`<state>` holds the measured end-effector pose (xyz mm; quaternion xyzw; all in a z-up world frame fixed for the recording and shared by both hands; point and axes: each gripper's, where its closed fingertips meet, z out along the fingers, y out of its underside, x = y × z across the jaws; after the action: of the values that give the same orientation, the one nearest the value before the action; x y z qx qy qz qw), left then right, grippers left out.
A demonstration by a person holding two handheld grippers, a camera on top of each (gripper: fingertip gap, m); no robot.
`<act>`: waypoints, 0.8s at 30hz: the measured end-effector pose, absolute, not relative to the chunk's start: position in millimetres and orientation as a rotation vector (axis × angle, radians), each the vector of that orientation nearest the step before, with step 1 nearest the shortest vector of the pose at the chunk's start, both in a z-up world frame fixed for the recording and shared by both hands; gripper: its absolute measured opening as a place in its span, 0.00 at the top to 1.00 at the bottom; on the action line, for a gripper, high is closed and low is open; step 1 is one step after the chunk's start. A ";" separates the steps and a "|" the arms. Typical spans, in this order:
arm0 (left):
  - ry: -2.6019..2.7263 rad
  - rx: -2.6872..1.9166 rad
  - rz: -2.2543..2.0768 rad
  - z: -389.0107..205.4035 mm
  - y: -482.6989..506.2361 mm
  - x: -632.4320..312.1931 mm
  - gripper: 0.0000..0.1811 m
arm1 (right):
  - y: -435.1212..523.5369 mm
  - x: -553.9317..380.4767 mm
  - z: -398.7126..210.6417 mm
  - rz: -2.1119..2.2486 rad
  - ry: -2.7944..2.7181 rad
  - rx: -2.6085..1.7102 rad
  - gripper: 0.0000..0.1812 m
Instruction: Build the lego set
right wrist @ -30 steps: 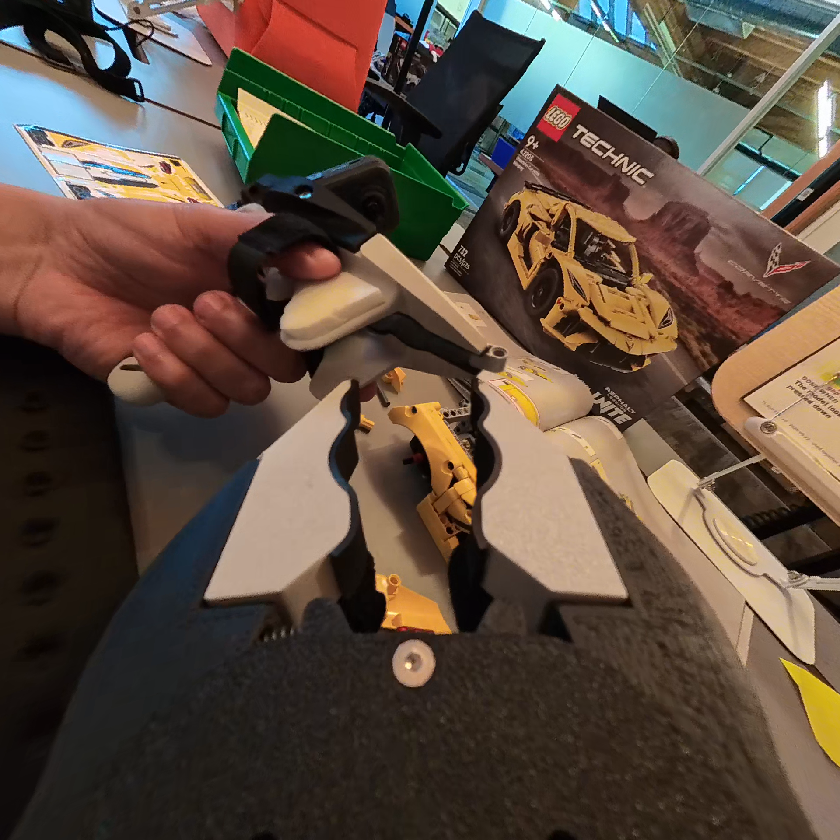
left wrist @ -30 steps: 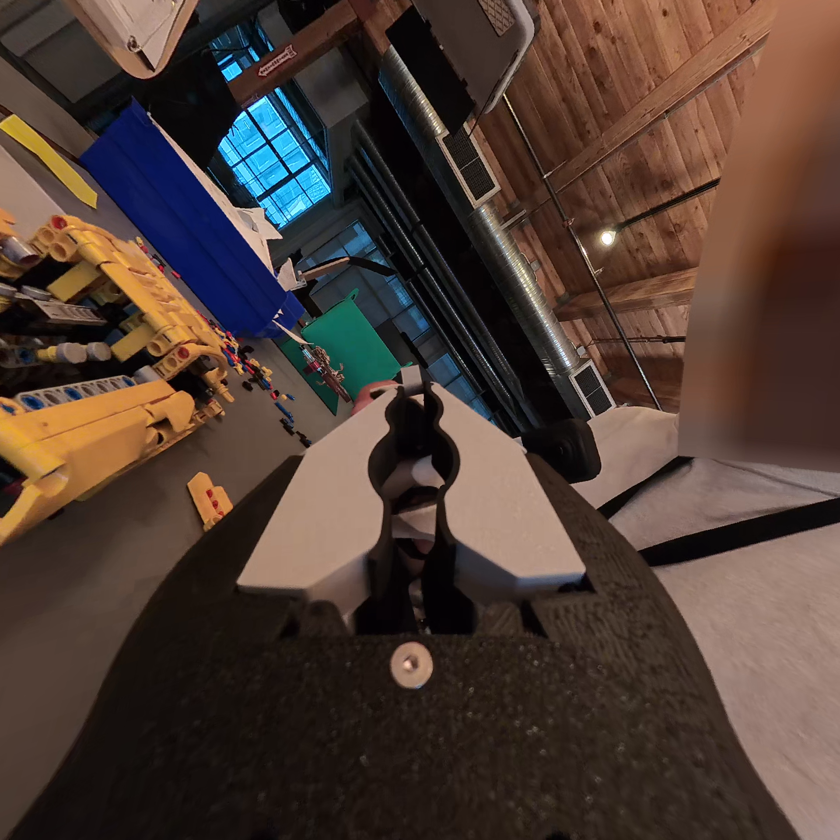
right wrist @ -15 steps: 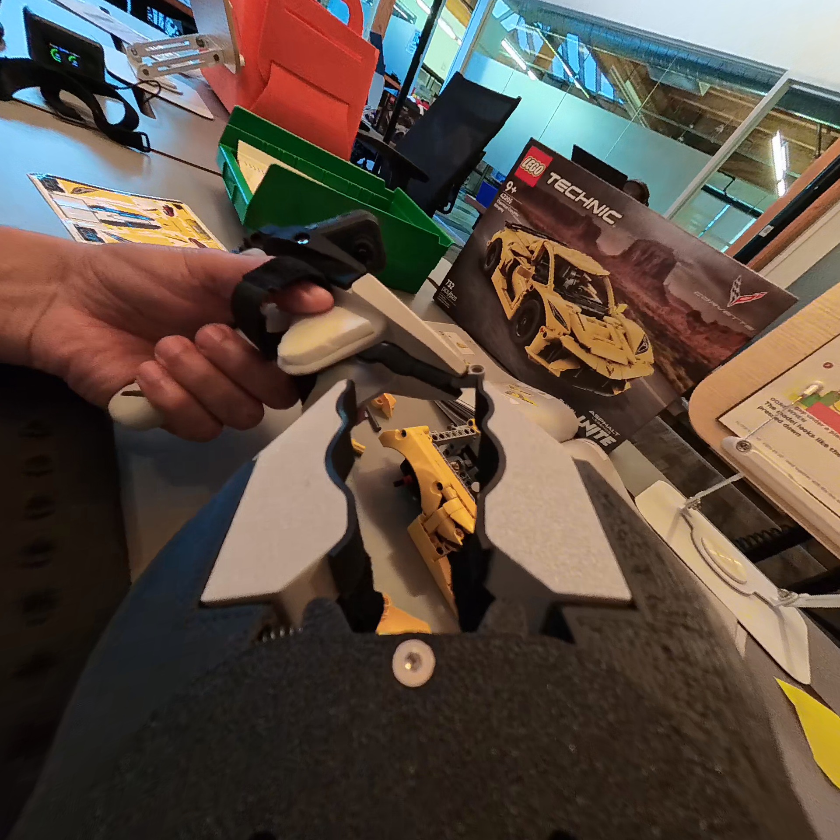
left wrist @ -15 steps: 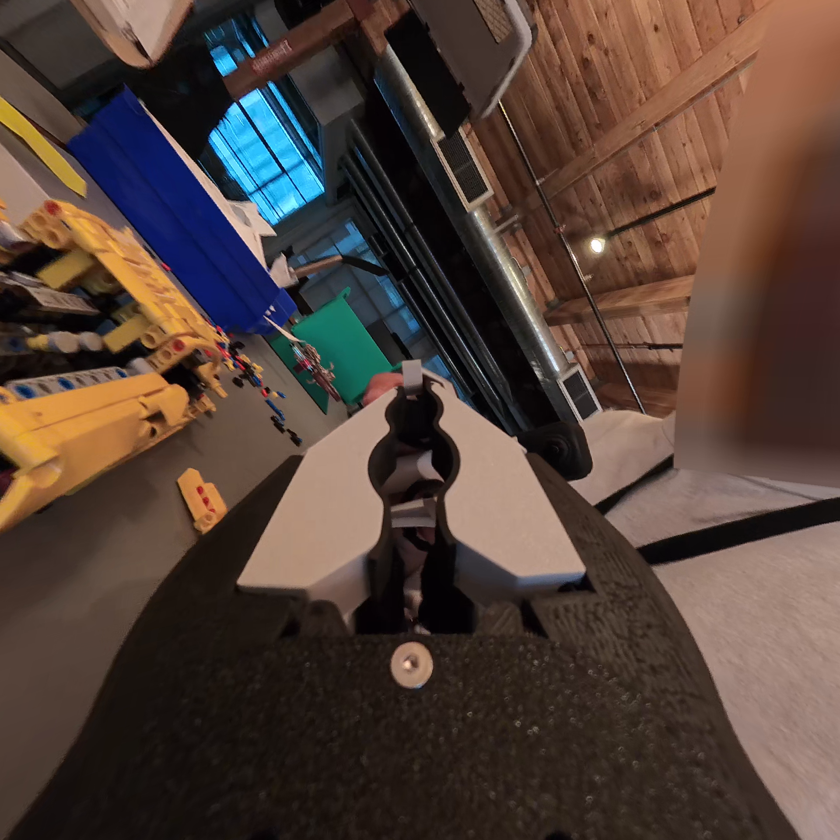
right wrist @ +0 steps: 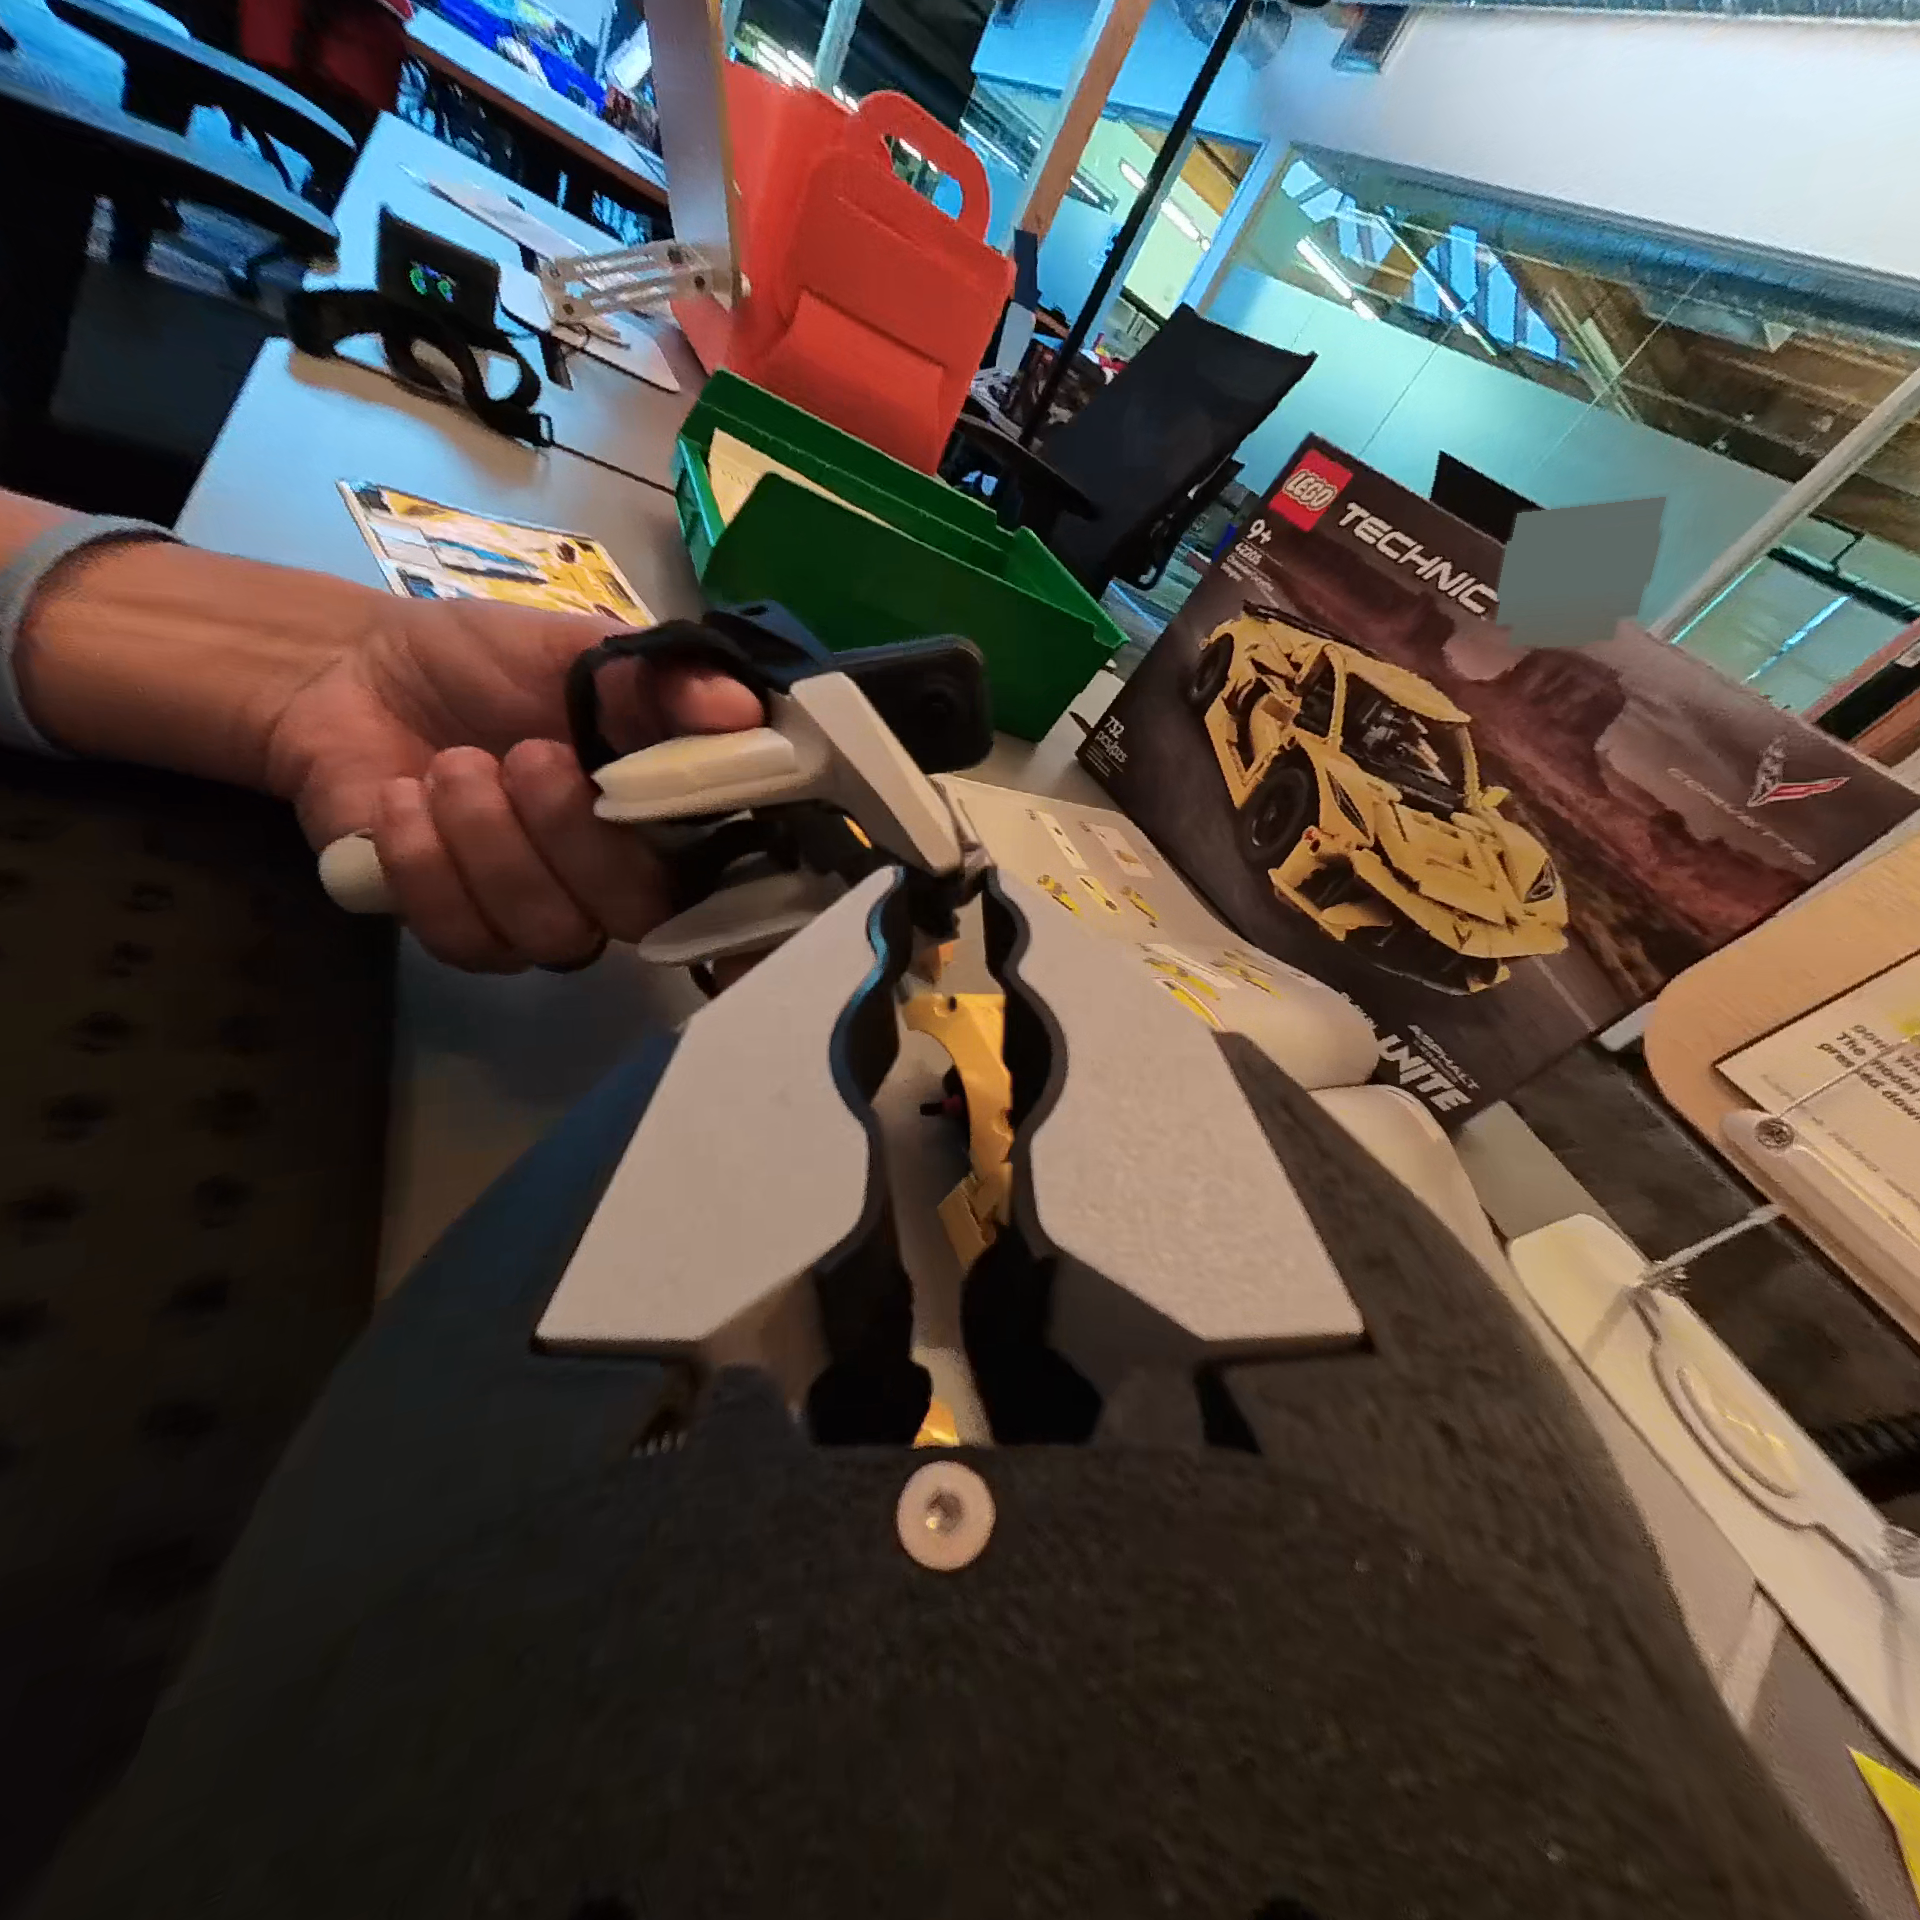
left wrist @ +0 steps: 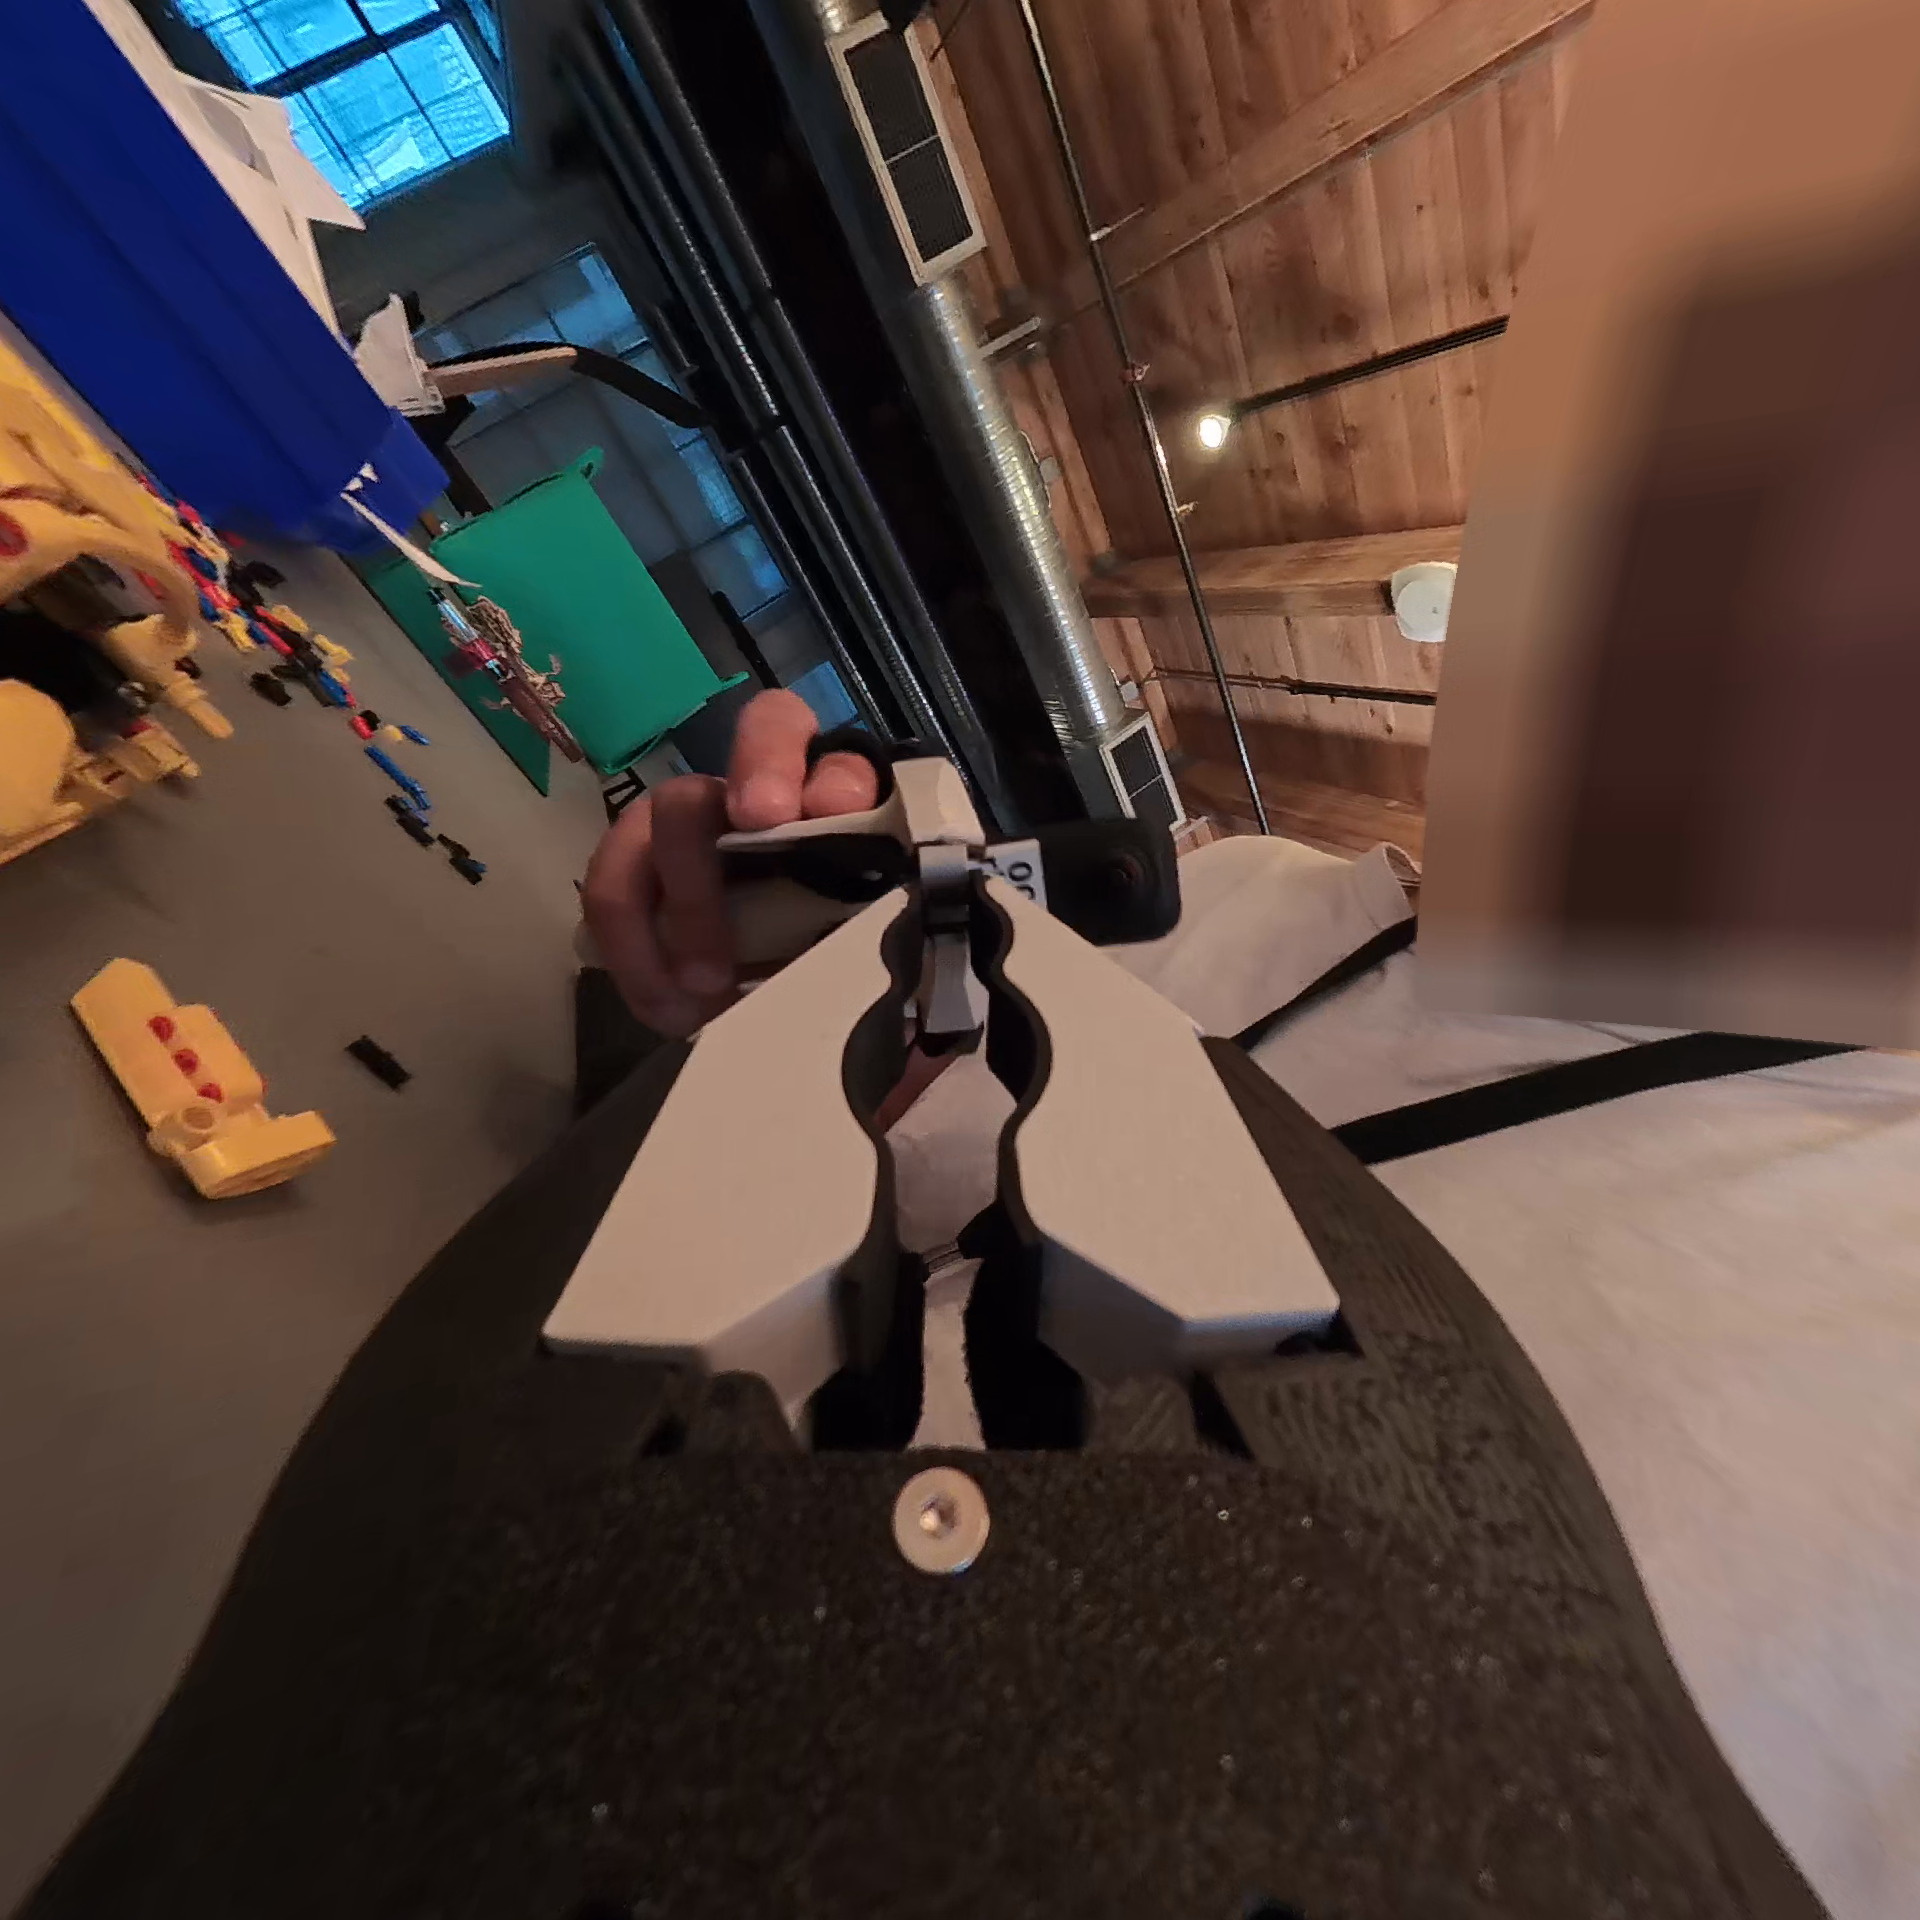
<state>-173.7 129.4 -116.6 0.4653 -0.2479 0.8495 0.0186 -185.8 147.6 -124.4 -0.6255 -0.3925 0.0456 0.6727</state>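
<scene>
The left tongs are drawn nearly together, with only a slim wavy gap between the jaws; the right tongs stand much the same, a narrow slot left between them; the two pairs meet tip to tip above the bench, each nosing into the other's gap; something small and dark sits right at the meeting point, but whether either pair has hold of it I cannot tell. Just behind the tips, the right hand grips its handle with a finger through the black loop; the left hand holds its own in the same way. Through the slot of the right tongs, the half-built yellow car lies on the bench directly below; in the left wrist view it sits at the far left edge. A single yellow block with red pins lies alone on the bench, apart from the car; farther along, small loose pieces in black, blue and red are scattered beside the car. Beyond the tips, an open instruction book lies flat; behind it the set's box stands tilted back; a green tray sits to its left, with a flat leaflet beside that; a red bag stands farthest back.
</scene>
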 end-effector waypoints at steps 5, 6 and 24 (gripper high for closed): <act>-0.781 1.455 2.637 -116.5 129.5 -173.2 0.95 | 147.2 -186.0 -124.8 0.042 -0.897 -1.398 0.97; -0.794 1.472 2.640 -117.1 129.8 -172.7 0.94 | 147.2 -185.5 -124.8 0.052 -0.893 -1.403 0.97; -0.815 1.541 2.641 -122.1 133.9 -171.4 0.96 | 144.4 -176.4 -127.7 0.118 -0.885 -1.423 0.97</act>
<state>-171.4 133.9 -122.1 0.4869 -0.2576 0.8345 -0.0117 -176.4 144.4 -127.7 -0.6306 -0.3925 0.0524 0.6675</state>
